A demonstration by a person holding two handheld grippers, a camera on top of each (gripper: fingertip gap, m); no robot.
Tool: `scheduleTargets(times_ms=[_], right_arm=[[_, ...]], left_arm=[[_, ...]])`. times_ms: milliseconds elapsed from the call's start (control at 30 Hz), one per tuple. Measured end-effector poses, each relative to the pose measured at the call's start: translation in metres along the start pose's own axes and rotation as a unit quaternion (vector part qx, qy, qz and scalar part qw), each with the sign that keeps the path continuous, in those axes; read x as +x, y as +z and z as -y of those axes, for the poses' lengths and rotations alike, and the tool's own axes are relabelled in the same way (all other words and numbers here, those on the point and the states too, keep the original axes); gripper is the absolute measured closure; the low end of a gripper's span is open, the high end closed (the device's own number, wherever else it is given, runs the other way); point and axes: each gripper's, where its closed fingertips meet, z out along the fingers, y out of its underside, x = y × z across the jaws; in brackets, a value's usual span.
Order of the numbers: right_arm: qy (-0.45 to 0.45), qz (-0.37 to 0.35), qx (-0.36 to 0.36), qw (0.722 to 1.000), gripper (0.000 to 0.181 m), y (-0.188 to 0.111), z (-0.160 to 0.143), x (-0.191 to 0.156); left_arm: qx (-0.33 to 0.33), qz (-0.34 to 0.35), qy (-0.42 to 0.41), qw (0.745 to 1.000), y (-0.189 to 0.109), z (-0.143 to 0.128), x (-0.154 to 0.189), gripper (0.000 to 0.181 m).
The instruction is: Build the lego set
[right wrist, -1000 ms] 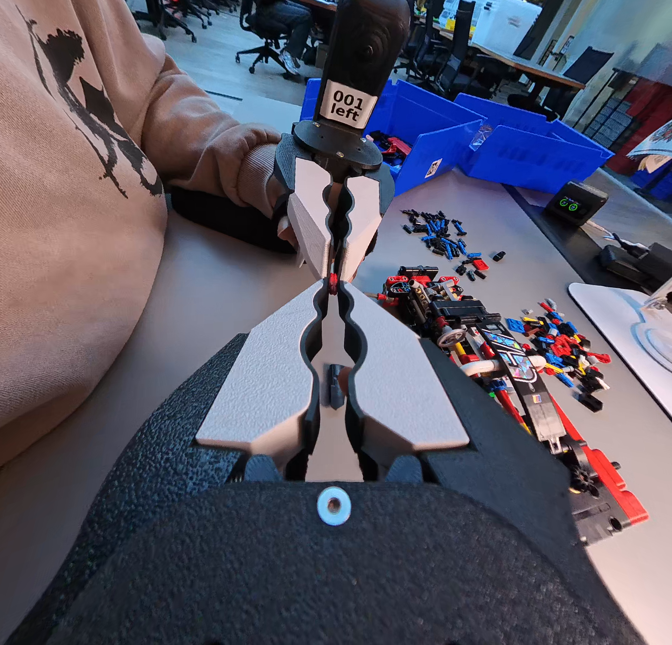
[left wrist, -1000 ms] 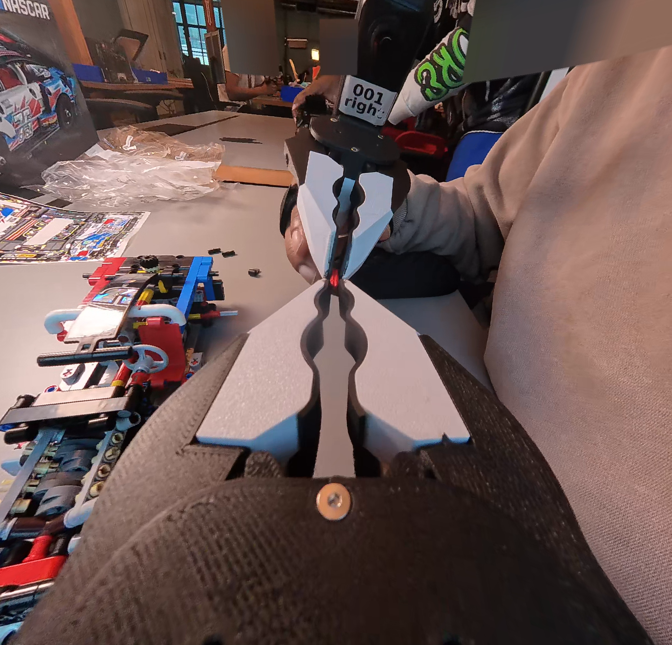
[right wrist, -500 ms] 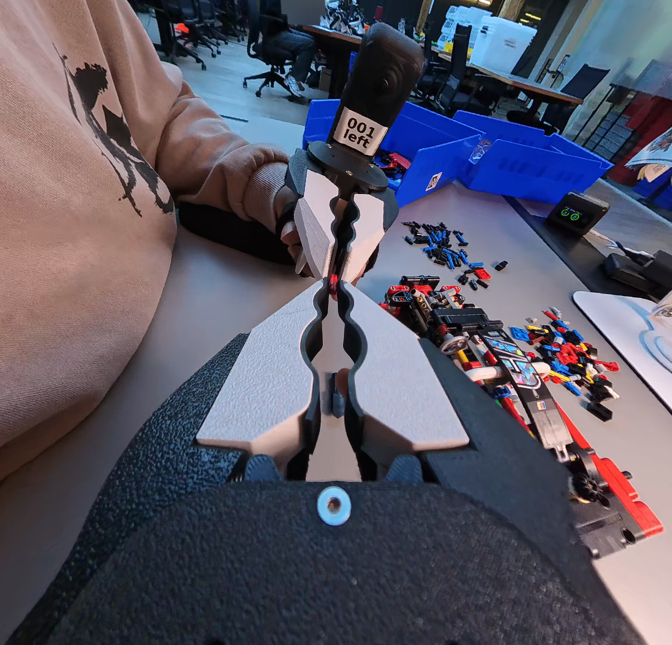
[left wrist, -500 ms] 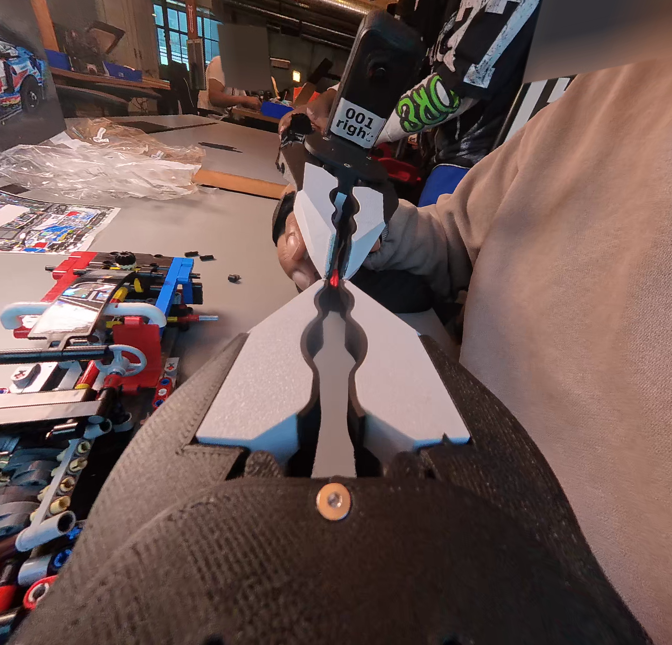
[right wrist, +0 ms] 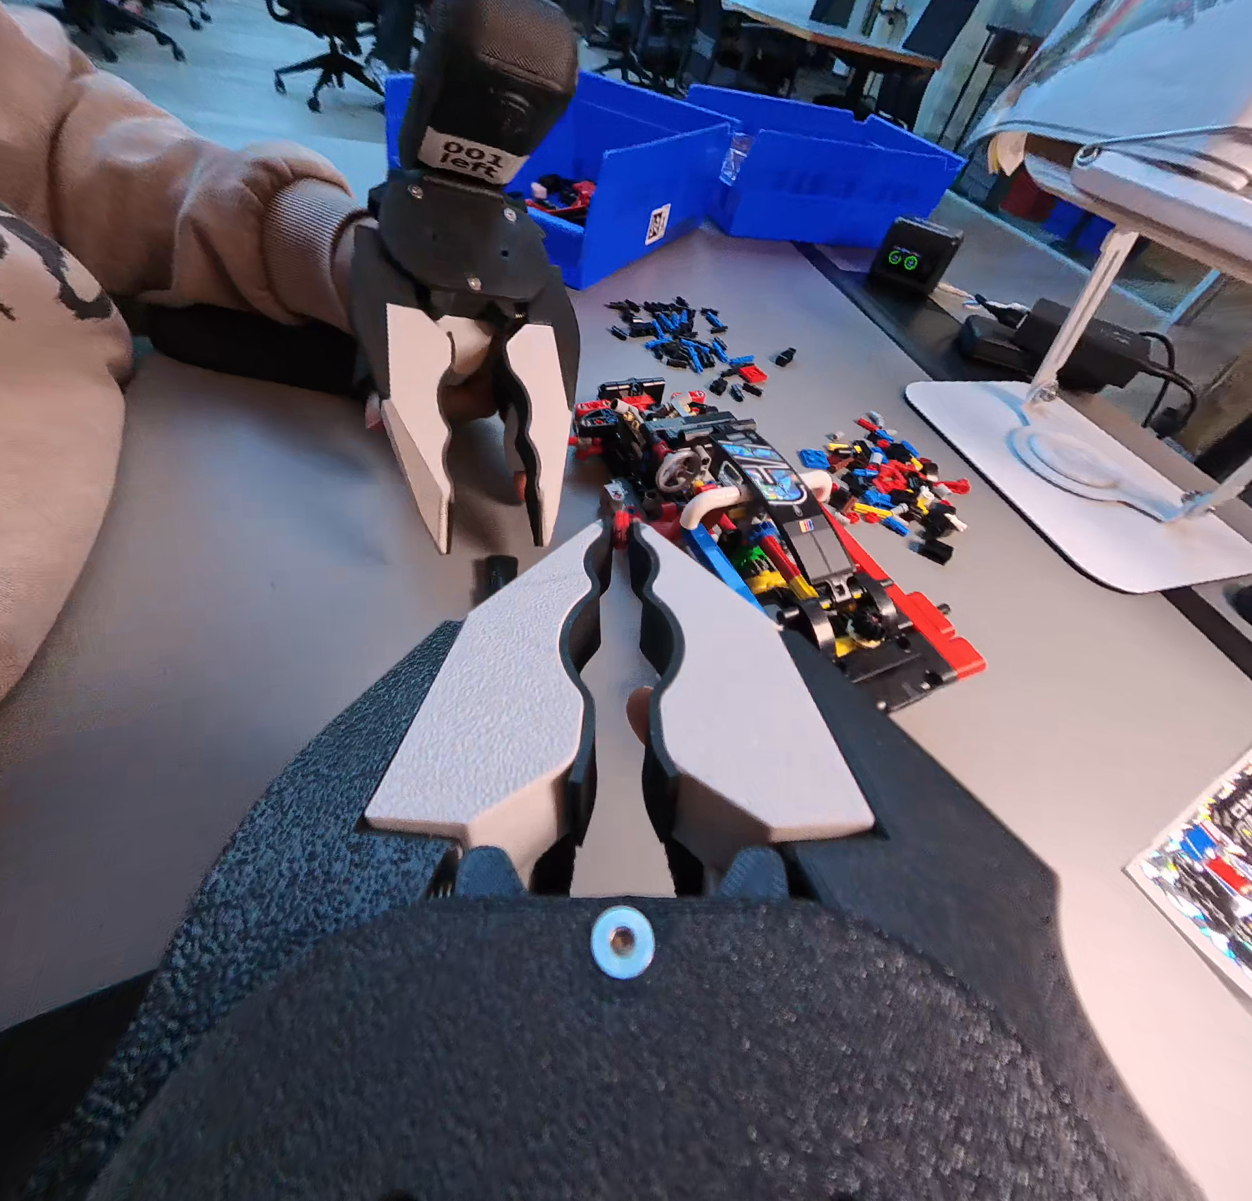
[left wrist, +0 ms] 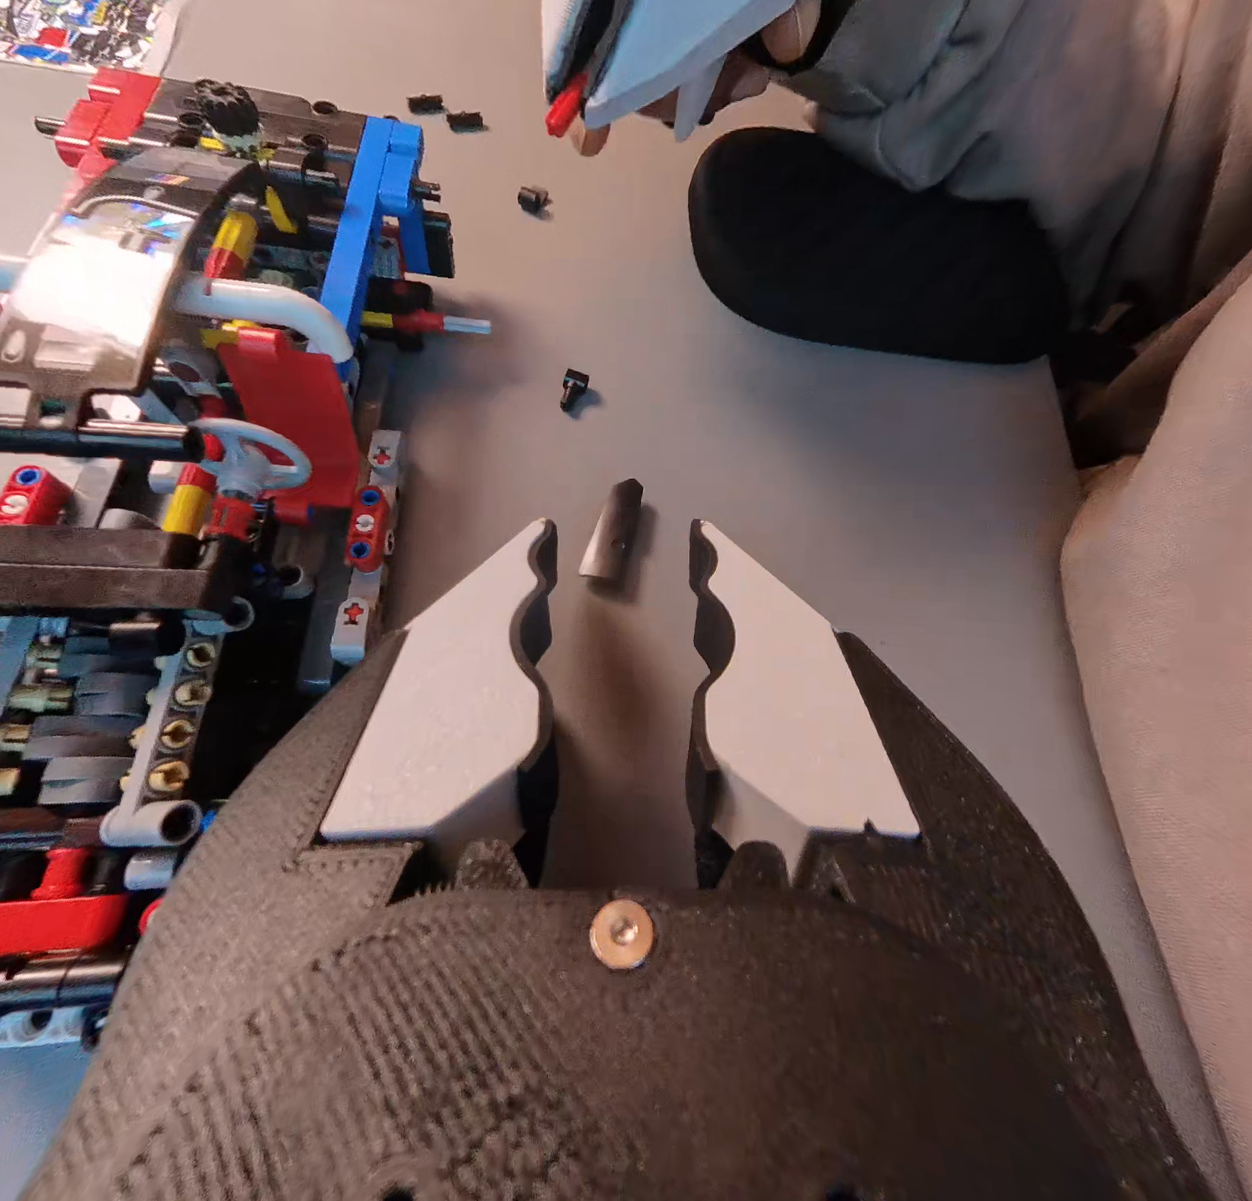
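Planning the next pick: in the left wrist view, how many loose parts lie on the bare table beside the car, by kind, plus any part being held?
small black bits: 4
long dark piece, between the open left jaws: 1
red pin, held in the right jaws: 1
total: 6

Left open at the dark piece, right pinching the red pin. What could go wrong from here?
1. The dark piece lies loose on the table between the open left gripper's fingertips. An off-centre close may flick it toward the car build.
2. The right gripper seems to pinch the red pin by one end only, so it may twist or drop.
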Motion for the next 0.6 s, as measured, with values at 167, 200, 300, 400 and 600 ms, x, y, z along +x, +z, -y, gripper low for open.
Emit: scheduleTargets(times_ms=[167,200,300,400,600], right_arm=[[-0.001,0.002,-0.033,0.999,0.179,0.006,-0.017,-0.002],[-0.003,0.004,-0.039,0.999,0.179,0.008,-0.02,-0.004],[-0.003,0.014,-0.053,0.999,0.179,0.011,-0.024,-0.008],[-0.002,0.017,-0.06,0.998,0.179,0.012,-0.027,-0.01],[-0.006,0.037,-0.083,0.996,0.179,0.017,-0.035,-0.02]], left_arm=[[-0.048,0.029,0.045,0.997,0.008,-0.01,-0.004,0.145],[-0.055,0.037,0.047,0.997,0.009,-0.011,-0.006,0.145],[-0.078,0.048,0.066,0.994,0.01,-0.016,-0.01,0.147],[-0.091,0.047,0.076,0.992,0.01,-0.017,-0.009,0.153],[-0.104,0.067,0.072,0.99,0.01,-0.018,-0.007,0.157]])
